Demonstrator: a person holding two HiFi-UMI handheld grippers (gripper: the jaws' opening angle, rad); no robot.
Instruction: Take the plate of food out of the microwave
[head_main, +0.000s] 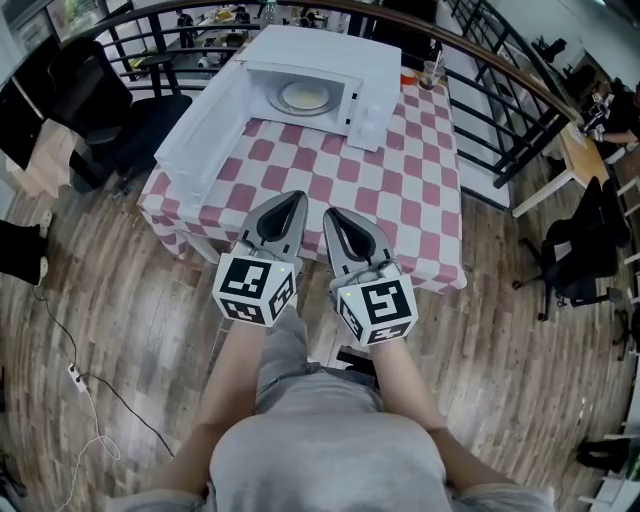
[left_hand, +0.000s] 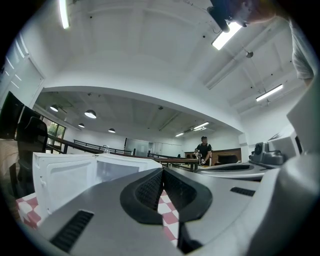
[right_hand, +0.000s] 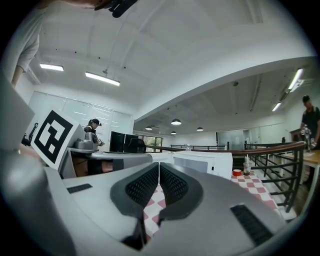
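- Two grippers are held side by side over the near edge of a table covered in a red-and-white checked cloth, both pointing at a white microwave at the far end.
- The left gripper has its jaws pressed together with nothing between them; its own view shows the dark pads meeting at the tip, with checked cloth below.
- The right gripper, just beside the left one, is likewise closed and empty; in its own view the pads meet in a thin line.
- The microwave's door is swung wide open to the left, reaching toward the table's left edge.
- The plate, bearing pale food, sits inside the oven's cavity, well apart from both grippers.
- From the left gripper view the microwave shows at left; from the right gripper view it stands straight ahead.
- A cup stands at the table's far right corner, to the right of the microwave; the right gripper view shows it with a small red item just beside it.
- A dark railing curves behind the table.
- A black chair stands to the table's left on the wooden floor.
- A cable trails across the floor at near left.
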